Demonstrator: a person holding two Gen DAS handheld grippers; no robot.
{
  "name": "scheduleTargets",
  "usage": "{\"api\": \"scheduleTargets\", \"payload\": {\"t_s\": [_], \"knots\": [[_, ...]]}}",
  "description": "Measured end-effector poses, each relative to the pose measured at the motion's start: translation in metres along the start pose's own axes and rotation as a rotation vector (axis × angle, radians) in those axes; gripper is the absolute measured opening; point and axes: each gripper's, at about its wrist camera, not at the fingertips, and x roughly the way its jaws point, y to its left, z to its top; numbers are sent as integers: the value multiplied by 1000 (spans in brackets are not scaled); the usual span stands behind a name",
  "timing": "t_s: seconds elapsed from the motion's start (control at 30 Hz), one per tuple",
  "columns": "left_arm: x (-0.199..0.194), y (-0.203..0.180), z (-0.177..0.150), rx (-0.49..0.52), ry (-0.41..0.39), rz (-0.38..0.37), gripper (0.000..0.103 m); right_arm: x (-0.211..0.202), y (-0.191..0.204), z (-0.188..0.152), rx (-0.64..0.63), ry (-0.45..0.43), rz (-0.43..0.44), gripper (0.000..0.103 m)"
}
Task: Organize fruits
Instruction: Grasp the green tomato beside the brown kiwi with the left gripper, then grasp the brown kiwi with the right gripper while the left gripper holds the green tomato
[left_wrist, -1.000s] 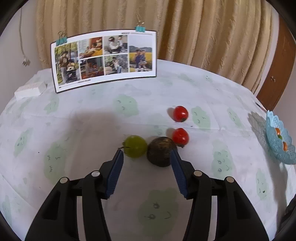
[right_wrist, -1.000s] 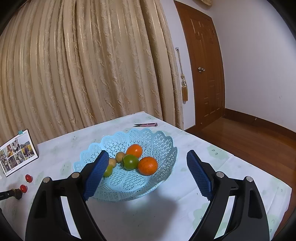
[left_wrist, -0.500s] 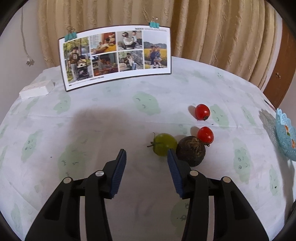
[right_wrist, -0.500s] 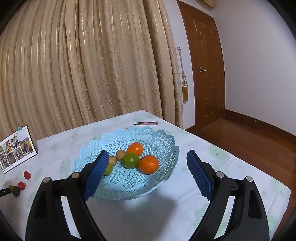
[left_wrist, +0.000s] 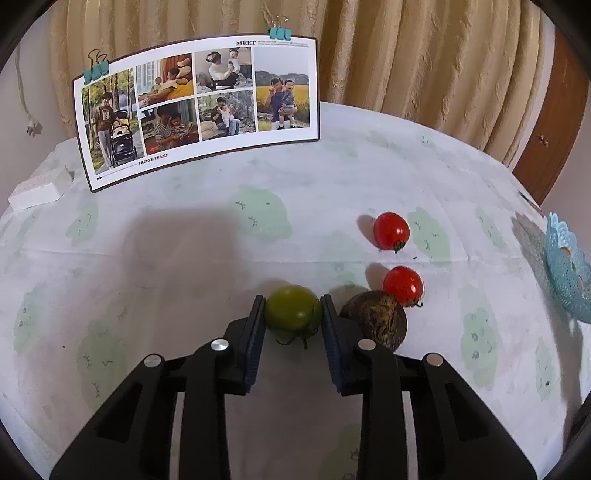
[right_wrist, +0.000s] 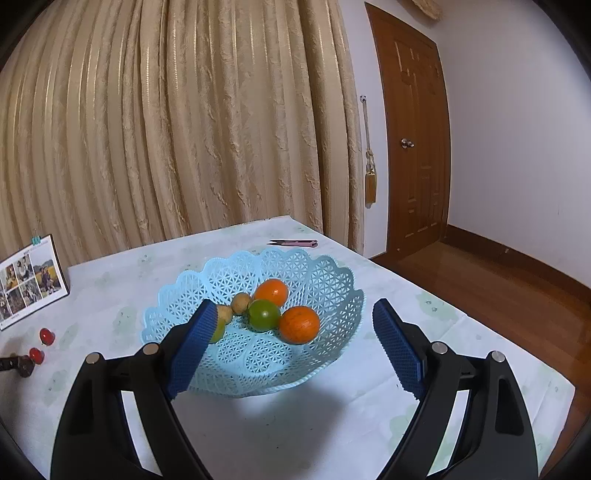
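Observation:
My left gripper (left_wrist: 293, 314) is shut on a green tomato (left_wrist: 293, 310), which rests on the tablecloth. A dark brown round fruit (left_wrist: 375, 319) lies right beside it, touching a red cherry tomato (left_wrist: 402, 285); a second red tomato (left_wrist: 391, 230) lies farther back. My right gripper (right_wrist: 291, 343) is open and empty, held just in front of a light blue lattice basket (right_wrist: 332, 273). The basket holds two oranges (right_wrist: 299, 324), a green fruit (right_wrist: 263, 314) and small tan fruits (right_wrist: 240, 302). The basket's edge also shows in the left wrist view (left_wrist: 567, 266).
A clipped photo card (left_wrist: 199, 107) stands at the back of the table, with a white block (left_wrist: 38, 186) to its left. Pink snips (right_wrist: 295, 242) lie behind the basket. Curtains hang behind the table; a wooden door (right_wrist: 413, 147) is at the right.
My left gripper moved forward and right around the green tomato and closed on it. My right gripper stayed open and shifted only slightly before the basket.

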Motion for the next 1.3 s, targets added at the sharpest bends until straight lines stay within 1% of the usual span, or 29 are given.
{"api": "scheduleTargets", "payload": {"t_s": [0.07,0.2,0.27,0.37,0.4,0.43,0.53,0.57,0.7,0.8,0.93,1.07,1.17,1.2,1.3], "knots": [[-1,3,-1,-14,-6,-11,30,1,3,-1,-14,1,-6,87],[-9,11,-1,-54,-27,-7,30,0,13,0,-53,5,-14,87],[-15,15,-2,-70,-47,-5,30,-5,20,4,-48,22,35,87],[-26,21,0,-98,-81,14,30,-9,51,8,-75,87,185,87],[-28,22,1,-103,-90,15,30,-10,61,7,-86,104,221,87],[-32,23,1,-110,-101,18,30,-9,76,6,-106,134,275,87],[-40,27,0,-124,-131,35,30,-5,119,0,-166,207,392,87],[-43,29,-1,-131,-141,42,30,-4,130,-1,-180,226,419,87],[-50,34,-2,-155,-167,56,30,0,188,-14,-232,349,563,87],[-58,39,-1,-173,-193,71,30,-4,230,-25,-282,407,635,87],[-65,47,-2,-208,-208,76,30,-4,276,-41,-329,485,697,87],[-69,55,-2,-246,-212,75,30,0,311,-55,-365,548,733,87],[-73,59,-2,-262,-220,71,30,5,333,-63,-379,594,750,80],[-74,59,-2,-264,-223,70,30,8,337,-65,-381,603,751,77],[-77,60,-2,-272,-230,68,30,12,347,-71,-386,624,749,73]]}}
